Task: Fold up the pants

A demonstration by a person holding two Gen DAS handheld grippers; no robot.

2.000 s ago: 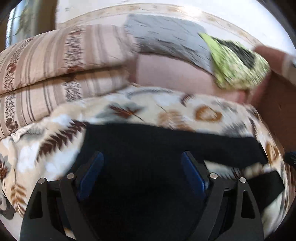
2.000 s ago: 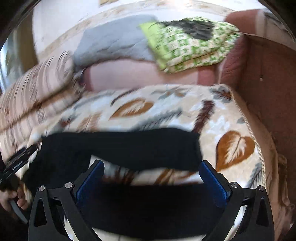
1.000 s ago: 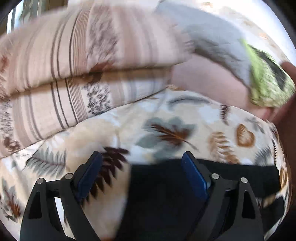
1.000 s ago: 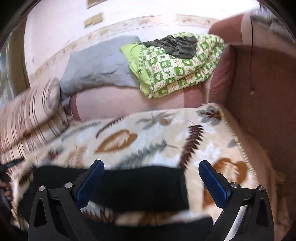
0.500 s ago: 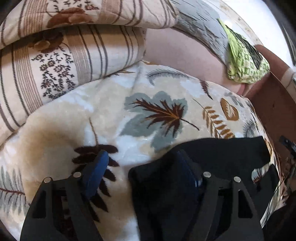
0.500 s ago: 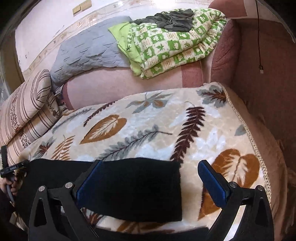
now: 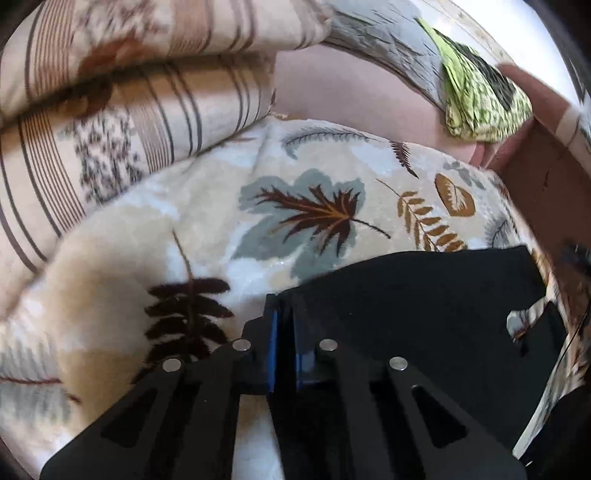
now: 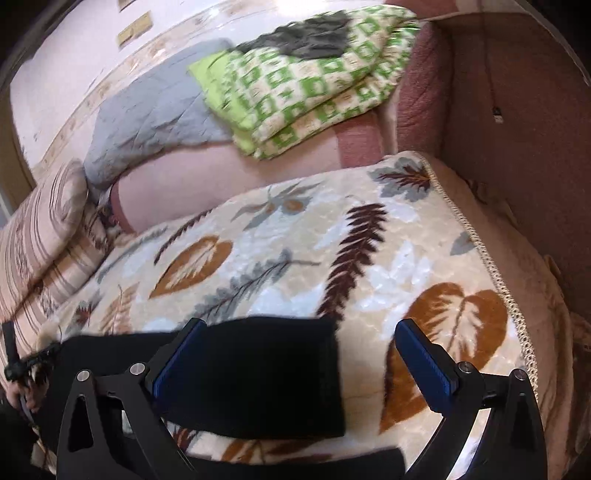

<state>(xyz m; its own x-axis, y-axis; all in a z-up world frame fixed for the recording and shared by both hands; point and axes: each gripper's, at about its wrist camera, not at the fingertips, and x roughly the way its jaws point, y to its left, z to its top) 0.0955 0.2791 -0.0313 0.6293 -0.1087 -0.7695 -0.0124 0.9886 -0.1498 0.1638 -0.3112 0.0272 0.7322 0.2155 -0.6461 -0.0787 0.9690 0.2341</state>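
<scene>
Black pants lie flat on a leaf-patterned blanket. My left gripper is shut on the pants' waist corner, blue pads pinching the black cloth. In the right wrist view the far pant leg lies across the blanket, its hem end between my fingers. A second leg shows as a black strip at the bottom edge. My right gripper is open and empty just above the leg end. The left gripper shows small at the far left.
Striped pillows are stacked at the left. A grey quilt and a folded green patterned blanket with a dark garment on top lie on the sofa back. A brown armrest bounds the right side.
My left gripper has come down onto the waist corner and closed on it; it was open before. My right gripper has moved over the pant leg's end, staying open.
</scene>
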